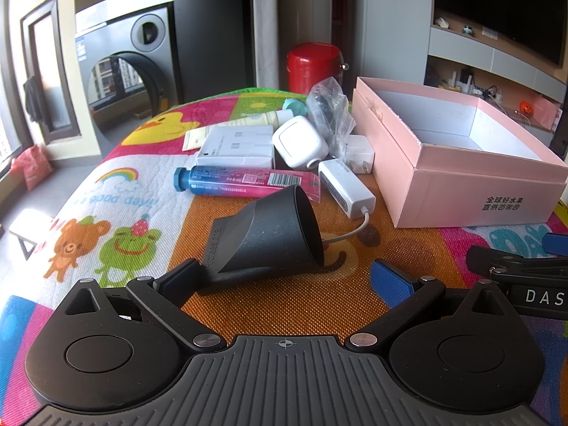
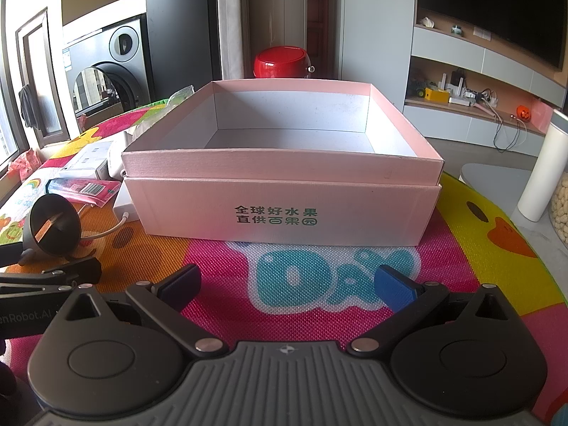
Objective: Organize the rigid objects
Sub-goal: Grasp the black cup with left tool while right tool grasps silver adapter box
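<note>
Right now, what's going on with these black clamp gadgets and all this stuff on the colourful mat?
A person is tidying small items into the empty pink cardboard box. Both handheld grippers are open and hold nothing. The left gripper is lined up on the dark grey cone-shaped nozzle lying on its side. The right gripper faces the box. Nothing is packed yet.

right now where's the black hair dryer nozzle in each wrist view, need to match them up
Left wrist: the black nozzle lies on its side at centre, just ahead of the open left gripper.
Right wrist: the same nozzle sits at the far left edge, its round mouth facing the camera.
Shared landmark: the pink box, right of the nozzle in both views.
</note>
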`<state>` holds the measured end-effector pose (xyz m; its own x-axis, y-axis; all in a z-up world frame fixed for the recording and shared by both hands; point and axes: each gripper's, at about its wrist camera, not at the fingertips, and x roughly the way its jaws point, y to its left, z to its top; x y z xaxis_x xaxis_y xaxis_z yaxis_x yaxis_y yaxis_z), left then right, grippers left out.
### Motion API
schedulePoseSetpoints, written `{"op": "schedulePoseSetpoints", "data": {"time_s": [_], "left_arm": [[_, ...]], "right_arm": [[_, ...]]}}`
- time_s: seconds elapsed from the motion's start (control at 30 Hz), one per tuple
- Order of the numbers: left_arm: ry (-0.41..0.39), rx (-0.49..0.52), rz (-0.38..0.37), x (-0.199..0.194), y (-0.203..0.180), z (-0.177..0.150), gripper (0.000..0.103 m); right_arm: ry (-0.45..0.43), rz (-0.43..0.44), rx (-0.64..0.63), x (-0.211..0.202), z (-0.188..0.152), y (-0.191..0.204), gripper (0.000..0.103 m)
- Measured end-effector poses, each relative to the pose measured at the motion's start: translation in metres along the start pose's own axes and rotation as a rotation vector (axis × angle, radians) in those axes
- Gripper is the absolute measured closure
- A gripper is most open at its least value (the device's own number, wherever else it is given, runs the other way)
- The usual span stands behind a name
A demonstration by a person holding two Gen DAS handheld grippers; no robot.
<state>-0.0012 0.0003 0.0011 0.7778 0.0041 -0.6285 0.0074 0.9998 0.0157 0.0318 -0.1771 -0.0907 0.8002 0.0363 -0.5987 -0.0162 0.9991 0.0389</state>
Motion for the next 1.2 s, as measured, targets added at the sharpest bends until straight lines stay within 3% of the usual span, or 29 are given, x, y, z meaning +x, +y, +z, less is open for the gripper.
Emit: {"op": "schedulePoseSetpoints", "data": {"time_s": [0.13, 0.2, 0.23, 0.3, 0.4, 0.47, 0.6, 0.7, 0.77, 0.87, 0.93, 1.03, 1.1, 1.2], "left_arm": [[-0.004, -0.009, -0.020, -0.001, 0.003, 0.000, 0.000], [-0.016, -0.005, -0.121, -0.008, 0.009, -0.001, 0.000], [-0.023, 0.001, -0.208, -0.014, 0.015, -0.002, 0.000], [-0.056, 0.035, -0.271, -0.025, 0.025, -0.002, 0.000], [-0.143, 0.166, -0.258, -0.038, 0.037, 0.012, 0.000], [-0.166, 0.235, -0.289, -0.037, 0.042, 0.024, 0.000], [-0.103, 0.452, -0.426, -0.025, 0.031, 0.038, 0.000], [-0.091, 0.624, -0.415, -0.016, 0.014, 0.031, 0.000], [-0.062, 0.679, -0.377, -0.007, 0.007, 0.027, 0.000], [-0.017, 0.659, -0.416, 0.001, 0.011, 0.023, 0.002], [0.006, 0.606, -0.472, 0.000, 0.019, 0.025, 0.034], [0.009, 0.444, -0.484, -0.004, 0.033, 0.027, 0.035], [-0.010, 0.353, -0.485, -0.009, 0.044, 0.024, 0.036], [-0.027, 0.211, -0.422, -0.023, 0.066, 0.015, 0.037]], "right_arm": [[0.002, 0.005, 0.002, 0.001, -0.001, -0.001, 0.000], [0.029, 0.033, -0.026, 0.000, 0.001, -0.004, 0.000], [0.062, 0.064, -0.053, 0.001, 0.007, -0.007, 0.000], [0.104, 0.106, -0.080, -0.002, 0.008, -0.013, 0.000], [0.113, 0.147, -0.137, -0.012, 0.001, -0.019, 0.000], [0.101, 0.152, -0.144, -0.017, -0.003, -0.022, 0.000], [0.113, 0.153, -0.150, -0.016, 0.000, -0.023, 0.000], [0.109, 0.161, -0.153, -0.014, -0.001, -0.023, 0.000], [0.106, 0.165, -0.153, -0.014, -0.001, -0.024, 0.000], [0.100, 0.172, -0.156, -0.015, -0.003, -0.024, 0.000], [0.099, 0.178, -0.155, -0.016, -0.003, -0.026, 0.000], [0.098, 0.173, -0.169, -0.018, -0.002, -0.024, 0.001], [0.088, 0.179, -0.205, -0.022, 0.001, -0.017, 0.012], [0.040, 0.182, -0.269, -0.035, 0.016, 0.001, 0.015]]}}
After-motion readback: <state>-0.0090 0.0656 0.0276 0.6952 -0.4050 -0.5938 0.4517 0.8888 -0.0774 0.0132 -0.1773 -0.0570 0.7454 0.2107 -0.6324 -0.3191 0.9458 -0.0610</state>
